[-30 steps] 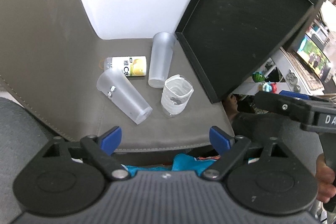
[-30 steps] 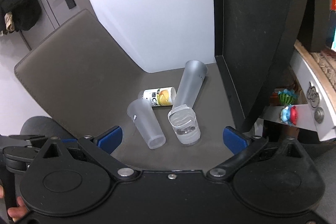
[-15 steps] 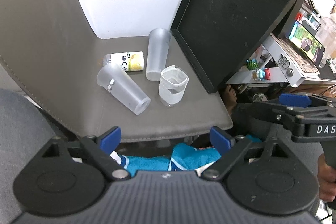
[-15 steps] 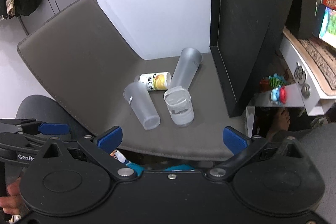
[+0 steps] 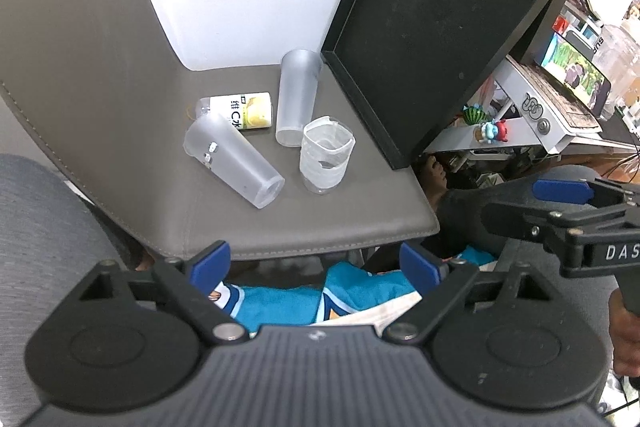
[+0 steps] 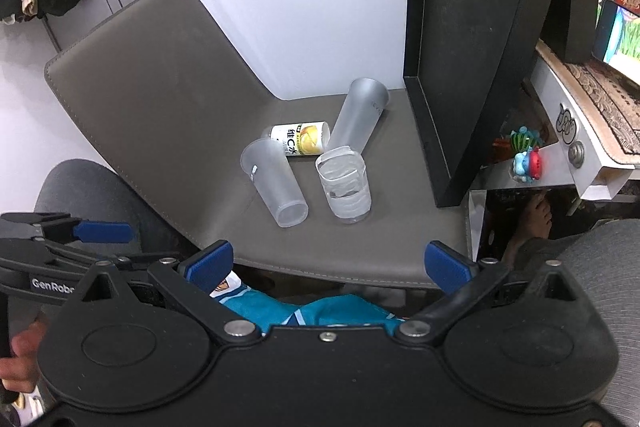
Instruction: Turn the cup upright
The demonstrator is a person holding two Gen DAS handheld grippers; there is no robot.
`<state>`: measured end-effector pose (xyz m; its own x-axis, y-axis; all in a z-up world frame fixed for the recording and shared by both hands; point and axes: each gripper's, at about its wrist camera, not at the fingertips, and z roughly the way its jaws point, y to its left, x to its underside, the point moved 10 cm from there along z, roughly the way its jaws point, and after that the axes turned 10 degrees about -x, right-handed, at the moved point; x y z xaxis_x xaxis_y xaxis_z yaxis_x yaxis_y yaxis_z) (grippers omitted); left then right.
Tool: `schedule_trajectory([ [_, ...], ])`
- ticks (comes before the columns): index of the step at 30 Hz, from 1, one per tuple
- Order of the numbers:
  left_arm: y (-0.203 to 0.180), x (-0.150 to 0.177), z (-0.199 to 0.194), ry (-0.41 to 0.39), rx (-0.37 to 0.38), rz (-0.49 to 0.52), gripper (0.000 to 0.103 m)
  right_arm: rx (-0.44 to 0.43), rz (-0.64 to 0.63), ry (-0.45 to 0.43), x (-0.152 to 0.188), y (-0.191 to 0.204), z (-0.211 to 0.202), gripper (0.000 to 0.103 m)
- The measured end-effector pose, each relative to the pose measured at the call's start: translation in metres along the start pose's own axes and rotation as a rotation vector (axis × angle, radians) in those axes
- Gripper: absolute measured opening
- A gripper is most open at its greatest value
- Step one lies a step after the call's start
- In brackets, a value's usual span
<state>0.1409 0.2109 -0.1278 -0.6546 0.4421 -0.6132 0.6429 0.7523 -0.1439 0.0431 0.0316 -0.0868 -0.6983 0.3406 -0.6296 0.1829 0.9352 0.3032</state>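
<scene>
— Both grippers, left [image 5: 314,263] and right [image 6: 328,263], gape empty at the frame's bottom; the tipped cup [image 6: 276,183] lies mid-frame.
— It might roll into the bottle [image 6: 300,139] if nudged.

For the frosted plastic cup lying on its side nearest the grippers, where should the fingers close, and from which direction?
Grip the frosted plastic cup lying nearest the grippers across its mid-body, coming down from above with the fingers straddling the wall. It lies on the grey leather seat, narrow base toward the seat edge, wide rim by the yellow-labelled bottle. The open right gripper looks better placed. Avoid the upright clear ridged cup beside it.
</scene>
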Motion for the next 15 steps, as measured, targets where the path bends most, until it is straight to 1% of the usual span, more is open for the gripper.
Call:
schedule_trajectory([
  [9, 0.0017, 0.0029, -0.0008, -0.003, -0.004, 0.014, 0.091, 0.000, -0.012, 0.012, 0.0042, 0.0023, -0.0005, 0.103],
  [15, 0.0048, 0.0040, 0.0014, 0.001, -0.010, 0.000, 0.091, 0.006, -0.011, 0.024, 0.0076, 0.0016, 0.0038, 0.103],
])
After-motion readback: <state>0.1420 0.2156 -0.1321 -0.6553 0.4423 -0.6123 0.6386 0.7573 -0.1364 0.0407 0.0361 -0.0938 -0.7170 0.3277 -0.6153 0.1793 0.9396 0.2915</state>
